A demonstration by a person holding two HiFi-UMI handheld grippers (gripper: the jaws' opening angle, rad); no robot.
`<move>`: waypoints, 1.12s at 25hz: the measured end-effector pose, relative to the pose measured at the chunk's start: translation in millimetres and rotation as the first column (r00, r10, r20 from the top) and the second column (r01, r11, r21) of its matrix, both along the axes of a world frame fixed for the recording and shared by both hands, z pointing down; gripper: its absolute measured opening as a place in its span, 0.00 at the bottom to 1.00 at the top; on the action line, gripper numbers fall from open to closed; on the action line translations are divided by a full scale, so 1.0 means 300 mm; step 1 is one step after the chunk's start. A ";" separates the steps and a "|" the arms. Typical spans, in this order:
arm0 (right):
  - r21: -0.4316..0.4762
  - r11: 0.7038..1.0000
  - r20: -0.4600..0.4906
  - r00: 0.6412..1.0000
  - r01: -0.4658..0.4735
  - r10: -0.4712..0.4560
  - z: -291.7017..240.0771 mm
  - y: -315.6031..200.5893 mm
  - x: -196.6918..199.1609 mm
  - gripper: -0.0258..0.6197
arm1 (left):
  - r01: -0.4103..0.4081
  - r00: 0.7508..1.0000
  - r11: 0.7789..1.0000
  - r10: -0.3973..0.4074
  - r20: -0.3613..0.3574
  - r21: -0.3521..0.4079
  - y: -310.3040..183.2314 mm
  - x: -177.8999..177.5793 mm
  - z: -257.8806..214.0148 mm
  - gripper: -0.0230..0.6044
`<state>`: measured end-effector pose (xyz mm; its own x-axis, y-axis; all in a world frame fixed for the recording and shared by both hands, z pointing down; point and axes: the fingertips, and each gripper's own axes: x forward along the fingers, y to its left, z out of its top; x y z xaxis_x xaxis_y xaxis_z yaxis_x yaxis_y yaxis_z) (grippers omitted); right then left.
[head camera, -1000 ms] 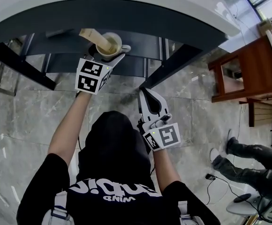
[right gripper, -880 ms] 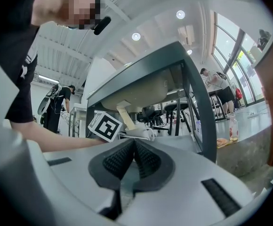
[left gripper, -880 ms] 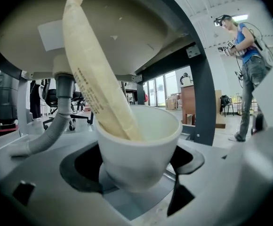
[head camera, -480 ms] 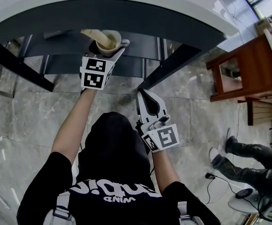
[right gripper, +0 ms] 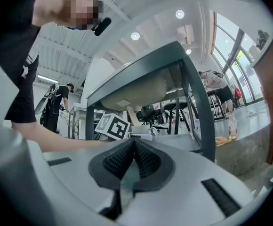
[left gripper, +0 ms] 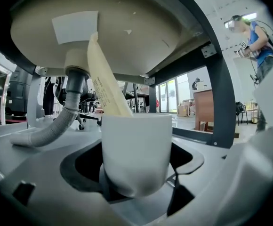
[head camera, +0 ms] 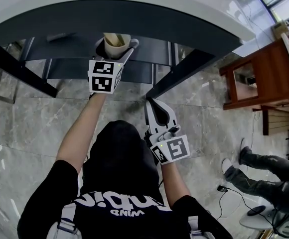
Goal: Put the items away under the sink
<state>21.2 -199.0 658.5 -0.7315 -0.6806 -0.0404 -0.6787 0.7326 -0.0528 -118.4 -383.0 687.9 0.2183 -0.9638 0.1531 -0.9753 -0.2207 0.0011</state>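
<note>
The cup (head camera: 117, 43) farther under the sink (head camera: 194, 6)

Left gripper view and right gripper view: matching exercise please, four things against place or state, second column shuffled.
1. white cup
2. cream packet
3. grey drain hose
4. right gripper

A. shut, nothing between its jaws
B. runs down from the sink basin
C. clamped in the left gripper
D. leans out of the cup's top

Pairs: 1-C, 2-D, 3-B, 4-A.

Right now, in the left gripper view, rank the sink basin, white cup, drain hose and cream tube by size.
sink basin
white cup, inflated by nearness
drain hose and cream tube: too alike to rank
</note>
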 end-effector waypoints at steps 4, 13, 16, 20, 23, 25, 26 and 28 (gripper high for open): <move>-0.007 1.000 0.001 1.000 0.000 0.000 0.005 0.001 0.001 0.07 | 0.026 1.000 1.000 -0.026 0.008 0.017 -0.002 -0.001 -0.006 0.75; -0.021 1.000 -0.004 1.000 0.010 -0.010 0.024 0.013 -0.011 0.07 | 0.041 0.999 0.998 -0.043 0.031 0.056 0.003 0.003 -0.007 0.75; -0.025 1.000 -0.006 1.000 0.014 -0.014 0.027 0.019 -0.015 0.07 | 0.043 0.998 0.997 -0.045 0.033 0.061 0.010 -0.001 -0.010 0.75; -0.026 1.000 -0.008 1.000 0.015 -0.015 0.028 0.024 -0.015 0.07 | 0.037 0.999 0.997 -0.039 0.036 0.061 0.031 -0.012 -0.017 0.75; -0.025 1.000 -0.010 1.000 0.013 -0.013 0.028 0.026 -0.015 0.07 | 0.007 0.999 0.998 -0.009 0.040 0.062 0.072 0.003 -0.030 0.75; -0.023 1.000 -0.012 1.000 0.011 -0.011 0.029 0.029 -0.015 0.07 | -0.030 0.999 0.998 0.028 0.041 0.053 0.118 0.030 -0.029 0.75; -0.022 1.000 -0.012 1.000 0.009 -0.010 0.028 0.029 -0.014 0.07 | -0.046 0.998 0.998 0.044 0.041 0.049 0.146 0.042 -0.028 0.75; -0.020 1.000 -0.011 1.000 0.006 -0.006 0.028 0.029 -0.009 0.07 | -0.069 0.997 0.997 0.067 0.038 0.042 0.205 0.056 -0.027 0.75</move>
<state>18.4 -190.3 666.7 -0.7359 -0.6769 -0.0189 -0.6749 0.7354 -0.0603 -101.5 -321.4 679.8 0.2788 -0.9527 0.1210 -0.9572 -0.2858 -0.0449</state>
